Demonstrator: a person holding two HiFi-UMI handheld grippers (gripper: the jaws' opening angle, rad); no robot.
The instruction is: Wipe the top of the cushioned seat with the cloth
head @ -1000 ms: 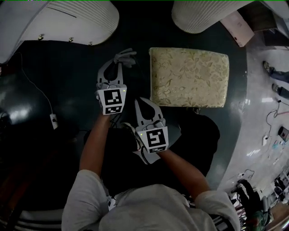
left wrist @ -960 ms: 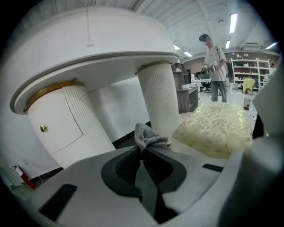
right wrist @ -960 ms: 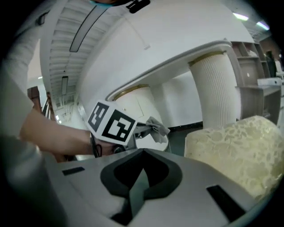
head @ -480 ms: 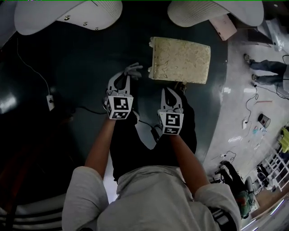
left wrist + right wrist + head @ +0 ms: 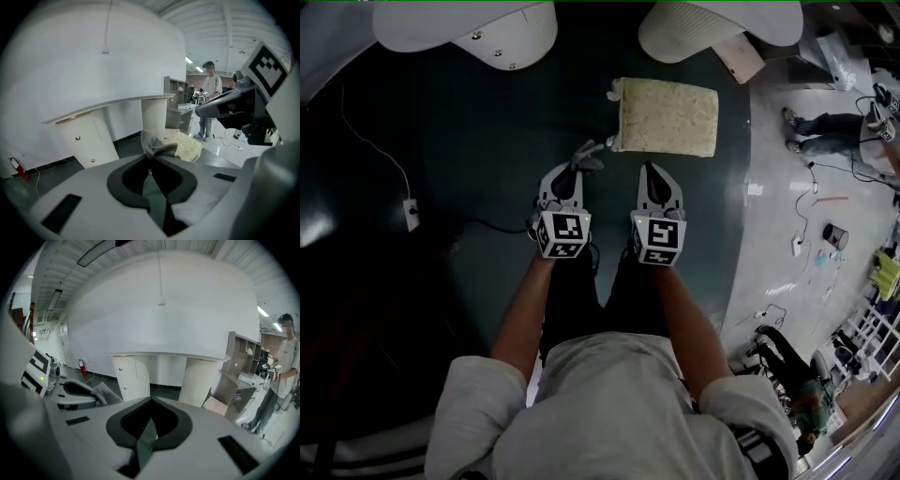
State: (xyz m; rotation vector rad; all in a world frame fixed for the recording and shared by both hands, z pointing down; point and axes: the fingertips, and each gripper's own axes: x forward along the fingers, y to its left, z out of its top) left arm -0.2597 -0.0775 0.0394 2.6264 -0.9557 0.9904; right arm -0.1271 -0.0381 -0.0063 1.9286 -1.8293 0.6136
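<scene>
The cushioned seat (image 5: 667, 116) is a pale yellow floral pad standing on the dark floor ahead of me; part of it shows in the left gripper view (image 5: 187, 146) beyond the jaws. My left gripper (image 5: 574, 170) is shut on a grey cloth (image 5: 589, 155), which bunches out past its tips (image 5: 154, 145). It hangs short of the seat's near left corner. My right gripper (image 5: 652, 172) is shut with nothing in it, held beside the left one, just short of the seat's near edge. From the right gripper view the cloth (image 5: 104, 393) and left gripper show at far left.
Large white rounded counters (image 5: 478, 28) and a ribbed white column (image 5: 698, 28) stand beyond the seat. A cable with a small box (image 5: 412, 215) lies on the floor at left. People stand on the pale floor at right (image 5: 825, 124). A cardboard box (image 5: 739, 58) leans near the column.
Both grippers have drawn level side by side in front of me, the right one coming up and right. The view has shifted, so the seat now appears smaller and farther ahead.
</scene>
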